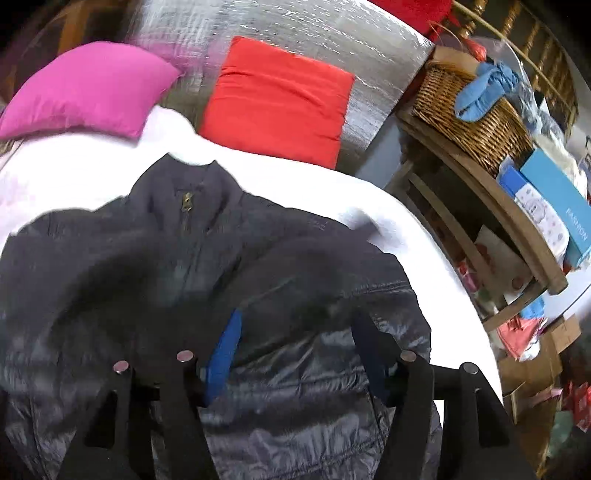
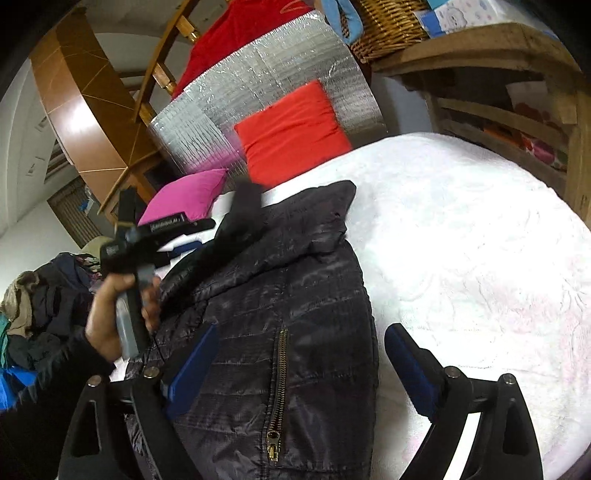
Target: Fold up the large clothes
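A black quilted jacket [image 1: 229, 280] lies on the white bed cover [image 1: 332, 192], collar towards the pillows and front zip [image 1: 186, 206] closed. My left gripper [image 1: 295, 350] hovers over its lower chest, jaws apart with only fabric below them. In the right wrist view the jacket [image 2: 295, 295] shows a brass pocket zip [image 2: 279, 384]. My right gripper [image 2: 301, 365] stands open, one finger over the jacket and the other over the cover [image 2: 461, 240]. A hand [image 2: 110, 317] holds the left gripper [image 2: 201, 234] at the left. A blurred dark sleeve end [image 2: 245, 203] sits beside its tips.
A pink pillow [image 1: 88, 88] and a red pillow [image 1: 277, 99] lean on a silver foil sheet [image 1: 295, 26] at the bed's head. To the right, a wooden shelf [image 1: 480, 192] carries a wicker basket [image 1: 469, 114] and boxes. A heap of clothes [image 2: 40, 295] lies at the left.
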`<action>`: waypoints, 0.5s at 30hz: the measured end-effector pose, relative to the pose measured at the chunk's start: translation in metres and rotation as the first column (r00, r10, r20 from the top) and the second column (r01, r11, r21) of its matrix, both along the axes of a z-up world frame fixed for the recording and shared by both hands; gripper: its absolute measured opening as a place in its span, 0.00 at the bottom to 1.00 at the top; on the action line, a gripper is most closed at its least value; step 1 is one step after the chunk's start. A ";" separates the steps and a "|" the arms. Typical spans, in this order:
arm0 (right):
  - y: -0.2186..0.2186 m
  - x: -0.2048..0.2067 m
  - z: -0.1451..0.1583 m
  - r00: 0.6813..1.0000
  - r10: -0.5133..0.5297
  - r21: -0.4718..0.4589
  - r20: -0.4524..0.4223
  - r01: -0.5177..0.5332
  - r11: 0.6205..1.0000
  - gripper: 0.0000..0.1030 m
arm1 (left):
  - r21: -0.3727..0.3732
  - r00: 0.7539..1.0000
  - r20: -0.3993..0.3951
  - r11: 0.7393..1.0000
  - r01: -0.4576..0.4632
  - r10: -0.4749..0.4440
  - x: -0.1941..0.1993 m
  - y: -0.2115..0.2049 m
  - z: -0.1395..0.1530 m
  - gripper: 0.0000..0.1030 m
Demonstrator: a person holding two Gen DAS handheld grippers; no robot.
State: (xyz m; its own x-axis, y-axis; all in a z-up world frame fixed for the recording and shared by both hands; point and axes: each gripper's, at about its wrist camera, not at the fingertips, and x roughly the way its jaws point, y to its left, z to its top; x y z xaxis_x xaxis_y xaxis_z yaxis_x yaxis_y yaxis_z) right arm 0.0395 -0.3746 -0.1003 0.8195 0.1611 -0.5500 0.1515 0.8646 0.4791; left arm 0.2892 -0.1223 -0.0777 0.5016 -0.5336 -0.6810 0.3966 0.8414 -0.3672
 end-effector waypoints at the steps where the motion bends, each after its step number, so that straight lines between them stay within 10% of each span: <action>1: 0.000 0.003 0.001 1.000 0.004 0.009 0.001 -0.004 1.000 0.91 | 0.000 1.000 -0.001 1.000 -0.009 0.009 -0.003 0.007 0.001 0.63; 10: 0.000 0.099 0.018 0.991 0.130 0.336 0.038 -0.136 0.932 0.91 | -0.122 0.968 0.046 0.963 -0.241 0.248 -0.022 0.142 0.014 0.78; 15: -0.003 0.197 -0.003 0.991 0.108 0.403 -0.078 -0.068 0.913 0.91 | -0.142 0.925 -0.062 0.914 -0.381 0.375 -0.024 0.211 -0.016 0.78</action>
State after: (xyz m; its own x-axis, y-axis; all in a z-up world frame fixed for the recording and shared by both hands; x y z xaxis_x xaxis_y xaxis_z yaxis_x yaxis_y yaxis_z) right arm 0.2363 -0.3772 -0.1035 0.7383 0.4522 -0.5004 0.1463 0.6169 0.7734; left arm 0.2653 0.0885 -0.0941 0.6647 -0.4048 -0.6279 0.0454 0.8608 -0.5069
